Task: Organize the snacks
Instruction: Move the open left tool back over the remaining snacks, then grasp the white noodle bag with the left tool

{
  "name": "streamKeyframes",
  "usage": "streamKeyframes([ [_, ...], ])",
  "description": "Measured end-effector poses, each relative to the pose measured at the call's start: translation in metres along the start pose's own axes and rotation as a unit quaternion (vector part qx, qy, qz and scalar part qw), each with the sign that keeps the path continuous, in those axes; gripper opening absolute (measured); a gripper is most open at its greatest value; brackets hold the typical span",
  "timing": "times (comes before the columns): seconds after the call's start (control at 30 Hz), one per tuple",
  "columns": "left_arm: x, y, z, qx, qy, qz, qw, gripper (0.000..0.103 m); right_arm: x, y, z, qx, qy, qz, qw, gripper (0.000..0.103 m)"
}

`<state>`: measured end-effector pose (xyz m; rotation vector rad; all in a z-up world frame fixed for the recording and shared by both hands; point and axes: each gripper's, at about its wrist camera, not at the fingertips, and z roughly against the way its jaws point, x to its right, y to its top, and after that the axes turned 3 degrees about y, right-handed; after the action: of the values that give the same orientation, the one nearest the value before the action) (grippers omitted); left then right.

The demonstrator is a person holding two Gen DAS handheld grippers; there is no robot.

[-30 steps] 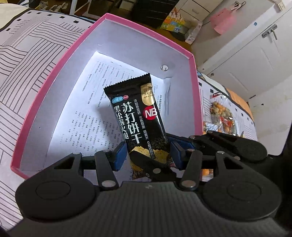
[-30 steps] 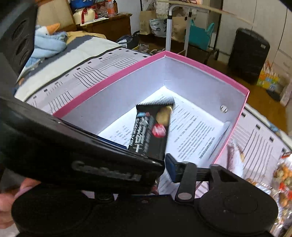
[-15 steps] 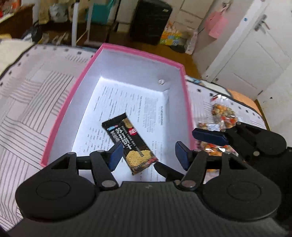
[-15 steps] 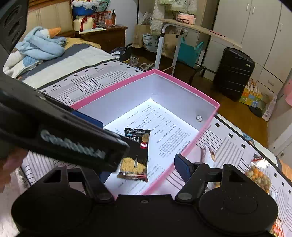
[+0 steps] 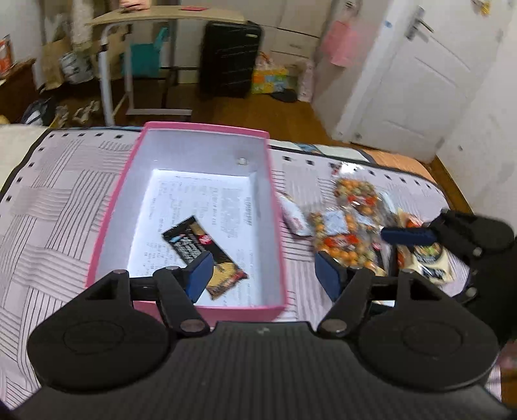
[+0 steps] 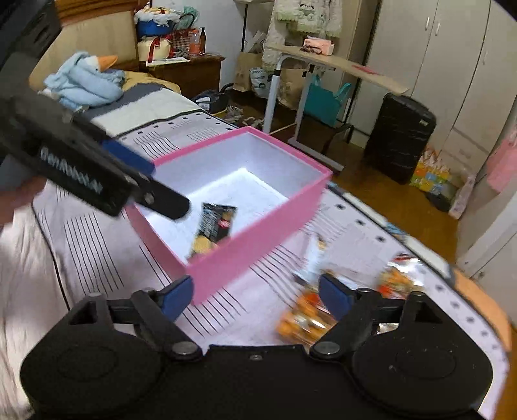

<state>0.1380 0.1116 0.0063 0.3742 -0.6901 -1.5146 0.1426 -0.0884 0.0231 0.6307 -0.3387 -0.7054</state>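
Note:
A pink box (image 5: pixel 206 127) with a white inside sits on the striped bedsheet. A black snack bar (image 5: pixel 190 239) lies flat on the printed paper lining its floor. My left gripper (image 5: pixel 265 274) hovers above the box's near wall, its jaws opening with nothing between them. My right gripper (image 6: pixel 255 295) hangs over the sheet right of the box (image 6: pixel 258 239), its jaws also opening and empty. Blurred bags of orange snacks (image 6: pixel 307 313) lie just beyond its right finger. In the left wrist view this pile (image 5: pixel 349 226) lies right of the box, with the right gripper's blue pad (image 5: pixel 407 236) over it.
A person's hand (image 6: pixel 19 200) holds the left gripper at the left edge. A blue plush goose (image 6: pixel 84 84) lies at the bed's head. Beyond the bed stand a folding table (image 5: pixel 161 16), a black suitcase (image 5: pixel 229 58) and white doors (image 5: pixel 404 80).
The snack bar stood between my left jaws over the box; it now lies on the box floor. Both grippers rose and drew back, their jaws widening. The right one swung toward the snack pile.

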Motion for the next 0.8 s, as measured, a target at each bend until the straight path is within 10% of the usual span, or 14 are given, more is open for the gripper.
streamKeyframes([
  [0.3, 0.076, 0.011, 0.016, 0.033, -0.025, -0.074, 0.9964, 0.097, 0.067, -0.078, 0.066, 0.028, -0.072, -0.012, 0.997, 0.098],
  [0.57, 0.138, 0.005, -0.041, 0.033, -0.039, -0.086, 0.9950, 0.097, 0.113, -0.149, 0.085, 0.124, -0.094, -0.172, 0.973, 0.098],
  [0.8, 0.162, 0.000, -0.114, 0.026, -0.089, -0.059, 0.9939, 0.093, 0.149, -0.192, 0.037, 0.074, -0.105, -0.212, 0.969, 0.098],
])
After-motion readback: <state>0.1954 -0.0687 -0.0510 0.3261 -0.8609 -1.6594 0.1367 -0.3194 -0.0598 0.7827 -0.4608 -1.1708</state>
